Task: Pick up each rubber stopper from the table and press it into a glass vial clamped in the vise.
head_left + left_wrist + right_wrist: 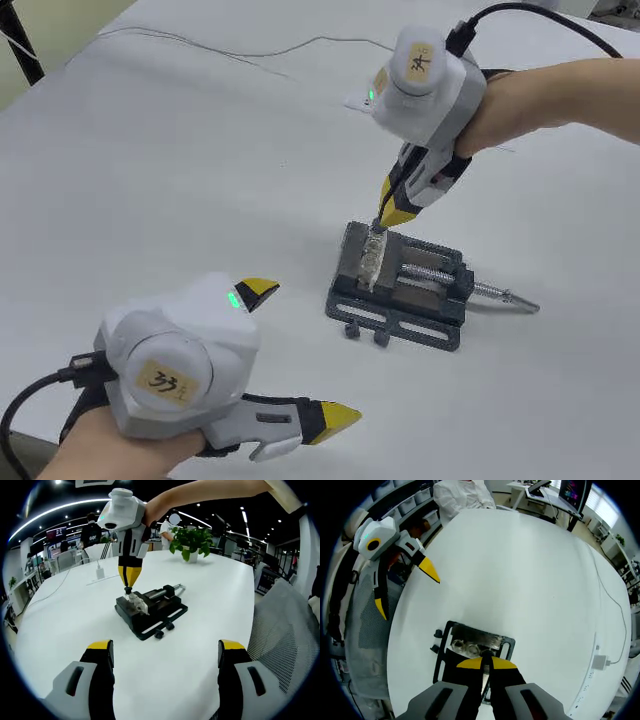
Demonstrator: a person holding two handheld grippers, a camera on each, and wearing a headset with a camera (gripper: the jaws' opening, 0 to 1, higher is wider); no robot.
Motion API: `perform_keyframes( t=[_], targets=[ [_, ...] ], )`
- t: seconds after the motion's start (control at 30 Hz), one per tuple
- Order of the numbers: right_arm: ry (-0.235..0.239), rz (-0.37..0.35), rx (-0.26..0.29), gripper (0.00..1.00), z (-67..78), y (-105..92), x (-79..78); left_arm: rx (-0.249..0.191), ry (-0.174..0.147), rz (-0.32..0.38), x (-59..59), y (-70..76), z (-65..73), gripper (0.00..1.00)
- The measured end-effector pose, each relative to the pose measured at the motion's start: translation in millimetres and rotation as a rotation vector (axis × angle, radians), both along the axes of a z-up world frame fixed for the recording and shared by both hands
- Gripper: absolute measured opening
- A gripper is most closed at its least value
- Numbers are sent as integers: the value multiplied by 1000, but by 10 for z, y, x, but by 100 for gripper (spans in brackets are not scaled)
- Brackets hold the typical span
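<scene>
L side: left tongs [300,352] are held in a hand [120,445] low over the near edge of the white tabletop [150,170]. Yellow tips spread wide. Left gripper view confirms: both jaws well apart, bare tabletop seen btwn them.

Far L to centre: thin white cable [230,48] lies along the far tabletop.

Centre: dark vise [400,285] sits flat on the tabletop, well apart from left tongs. Clear glass vial [374,258] is clamped btwn the vise plates. Right gripper view shows round glass rims there, but the no. of vials cannot be told. Screw handle [505,296] sticks out of the vise to the R.

R side: right tongs [392,217] point steeply down at the vial top, tips pressed together. Cannot tell if they touch the glass or sit just above it. Left gripper view: small dark bit [128,588] at those tips, directly over the vial, too small to confirm as a stopper. Right gripper view: own jaws closed to a thin slit, right over the vise.
</scene>
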State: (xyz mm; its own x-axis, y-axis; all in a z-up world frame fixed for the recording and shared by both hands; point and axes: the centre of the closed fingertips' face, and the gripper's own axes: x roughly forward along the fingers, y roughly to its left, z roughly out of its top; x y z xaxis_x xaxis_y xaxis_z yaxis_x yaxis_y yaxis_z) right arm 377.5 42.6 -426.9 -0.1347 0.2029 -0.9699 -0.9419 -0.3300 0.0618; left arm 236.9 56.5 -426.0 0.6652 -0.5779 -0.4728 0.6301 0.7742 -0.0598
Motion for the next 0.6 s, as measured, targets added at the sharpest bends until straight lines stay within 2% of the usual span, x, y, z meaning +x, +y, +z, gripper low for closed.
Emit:
perform_keyframes(
  t=[0.27,0.6],
  targets=[
    [9,-27,4,0,-15,4,0,-4,8,-4,21,-5,-23,84],
    [-7,-54,-16,0,-9,17,-49,-15,17,-2,77,4,-39,84]
  ],
)
